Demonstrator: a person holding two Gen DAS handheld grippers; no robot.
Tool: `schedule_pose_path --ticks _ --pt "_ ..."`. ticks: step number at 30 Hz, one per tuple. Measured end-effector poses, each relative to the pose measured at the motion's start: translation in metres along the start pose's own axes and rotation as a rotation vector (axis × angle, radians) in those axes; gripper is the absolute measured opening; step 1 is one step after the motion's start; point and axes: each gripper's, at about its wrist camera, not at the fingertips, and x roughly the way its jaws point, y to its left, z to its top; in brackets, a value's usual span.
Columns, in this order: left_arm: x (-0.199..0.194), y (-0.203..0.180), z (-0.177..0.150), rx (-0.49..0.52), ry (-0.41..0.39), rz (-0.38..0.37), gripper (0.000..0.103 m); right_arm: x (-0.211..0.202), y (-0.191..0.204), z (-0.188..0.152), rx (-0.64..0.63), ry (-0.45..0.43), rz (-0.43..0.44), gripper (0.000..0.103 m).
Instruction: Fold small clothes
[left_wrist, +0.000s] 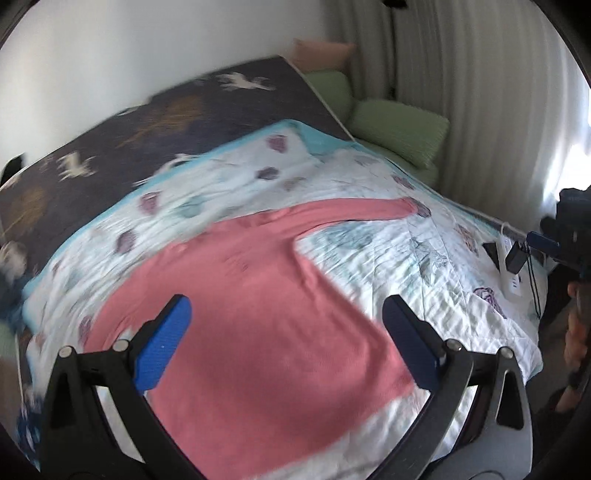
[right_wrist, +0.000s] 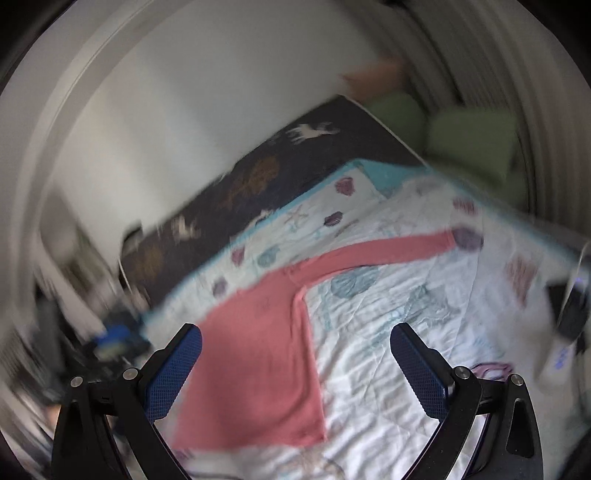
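Bed (left_wrist: 436, 266): fills both views, covered by a white quilt printed with purple and teal shells and edged in turquoise.
Dark blanket (left_wrist: 177, 110): lies along the far side of the bed against the wall, navy with white animal shapes and orange bursts.
Curtain (left_wrist: 480, 92): pale, pleated, hanging past the head of the bed.
Pink long-sleeved top (left_wrist: 258, 314): spread flat on the quilt, body toward the near edge, one sleeve (left_wrist: 354, 212) stretched straight out toward the curtain side; in the right wrist view the top (right_wrist: 255, 369) sits on the left half of the quilt.
Green pillows (left_wrist: 399, 133): piled in the corner beyond the quilt, with a peach cushion (left_wrist: 321, 51) behind them.
Left gripper (left_wrist: 284, 328): jaws spread wide, hovering over the body of the top, holding nothing; its blue pads (left_wrist: 162, 347) stand on either side of the pink fabric.
Right gripper (right_wrist: 295, 365): jaws spread wide and empty, above the top's right edge and the bare quilt; the view is heavily motion-blurred. In the left wrist view it shows at the far right (left_wrist: 517, 256), off the bed's edge.
White device (left_wrist: 511, 273): small, on the quilt's right edge with a dark cable; too blurred to name.
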Motion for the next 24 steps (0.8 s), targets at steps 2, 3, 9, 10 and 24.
schedule_pose_path --ticks 2,3,9,10,24 --pt "0.042 -0.009 0.025 0.087 0.011 -0.011 0.103 0.021 -0.041 0.021 0.126 0.023 0.027 0.103" --pt "0.063 -0.015 0.035 0.128 0.016 -0.017 0.103 0.033 -0.060 0.028 0.185 0.032 0.037 0.103" --pt "0.199 -0.022 0.072 0.341 0.042 -0.327 0.103 0.145 -0.177 0.066 0.574 0.125 0.279 0.103" --pt "0.222 -0.022 0.076 0.358 0.051 -0.308 0.102 0.162 -0.192 0.068 0.641 0.137 0.295 0.103" --pt "0.328 -0.069 0.058 0.684 0.158 -0.252 0.096 0.289 -0.319 0.075 1.056 -0.043 0.221 0.103"
